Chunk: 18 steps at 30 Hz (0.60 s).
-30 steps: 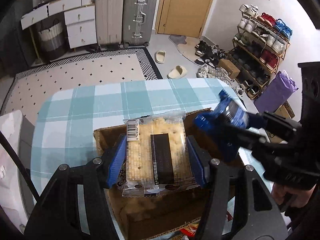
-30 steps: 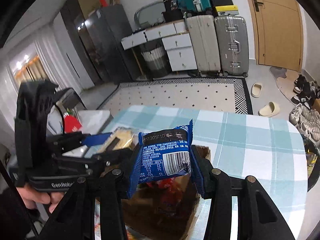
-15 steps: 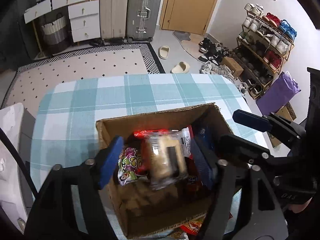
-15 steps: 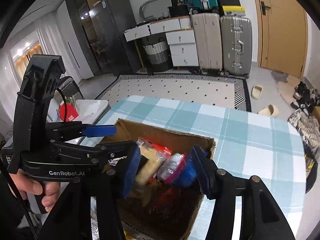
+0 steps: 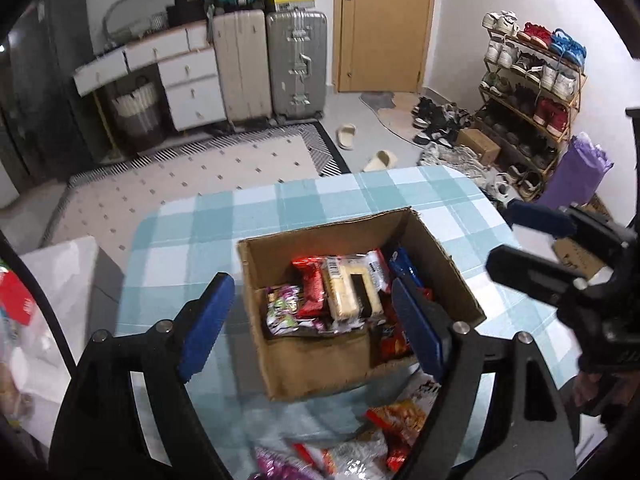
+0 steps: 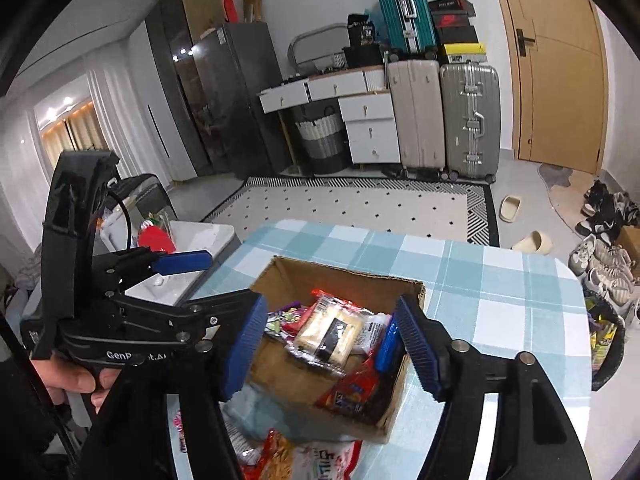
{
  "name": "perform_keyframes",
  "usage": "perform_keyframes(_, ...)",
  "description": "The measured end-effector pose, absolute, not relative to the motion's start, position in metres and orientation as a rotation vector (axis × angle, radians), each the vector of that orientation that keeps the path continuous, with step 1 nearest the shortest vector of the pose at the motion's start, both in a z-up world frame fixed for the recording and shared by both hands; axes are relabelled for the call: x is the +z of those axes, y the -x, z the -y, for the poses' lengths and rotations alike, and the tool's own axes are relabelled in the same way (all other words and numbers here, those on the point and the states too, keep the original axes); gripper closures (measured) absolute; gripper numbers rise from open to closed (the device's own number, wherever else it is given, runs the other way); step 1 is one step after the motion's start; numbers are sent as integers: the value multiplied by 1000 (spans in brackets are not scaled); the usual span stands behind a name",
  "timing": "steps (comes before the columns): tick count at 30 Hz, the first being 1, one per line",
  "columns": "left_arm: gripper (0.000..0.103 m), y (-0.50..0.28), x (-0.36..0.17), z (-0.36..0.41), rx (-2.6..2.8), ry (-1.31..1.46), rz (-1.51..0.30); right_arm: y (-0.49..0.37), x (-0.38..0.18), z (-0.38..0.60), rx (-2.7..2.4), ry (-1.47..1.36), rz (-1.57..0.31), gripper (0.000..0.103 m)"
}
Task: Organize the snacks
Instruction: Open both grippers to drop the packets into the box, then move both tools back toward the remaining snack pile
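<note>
Both grippers hang above the cardboard box (image 5: 320, 356), and both have just been opening with nothing between the jaws. The left gripper (image 5: 310, 322) stands spread wide and empty; the right gripper (image 6: 332, 346) is spread and empty too. The cracker pack (image 5: 352, 294) now lies inside the box on top of the other snacks, and the blue packet (image 6: 386, 346) lies just beside it against the box's right wall.

More loose packets (image 5: 384, 432) lie on the checked surface (image 5: 208, 228) on the near side of the box, close to the camera. They look light, soft and crinkly, with slick film that could slide between the pads, so a pinch across the flat middle of a packet seems safer than one at a sealed end. The crackers are probably brittle and want a gentle squeeze.

The box is open-topped with upright walls, and its near wall stands between the loose packets and the pile inside, so anything carried must clear that rim. The far half of the surface is bare, giving room to move. The two grippers hang close together, which calls for care.
</note>
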State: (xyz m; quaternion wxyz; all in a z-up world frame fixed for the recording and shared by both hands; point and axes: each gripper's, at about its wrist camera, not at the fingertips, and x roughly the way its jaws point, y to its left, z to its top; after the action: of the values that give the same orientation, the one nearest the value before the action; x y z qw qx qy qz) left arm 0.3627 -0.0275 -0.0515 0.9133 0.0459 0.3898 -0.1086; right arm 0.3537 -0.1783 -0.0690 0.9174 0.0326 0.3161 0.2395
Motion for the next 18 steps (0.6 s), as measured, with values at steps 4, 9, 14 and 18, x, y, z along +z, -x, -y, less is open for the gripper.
perform_keyframes(4,23,-329,-36,23,-241,-75,-753,-323,-53,179,473,-52,-578,28)
perform_keyframes(9,22,-291,-19,17,-266,-37,-711,-274,-30,187,429,-47,-413,16)
perform_keyframes(14,18,-249,-2,19,-262,-72,-634,-234,-17,191,430,-38,-329,8)
perform_keyframes(18,18,-223,8,18,-268,-59,-601,-205,-10,197,397,-56,-267,3)
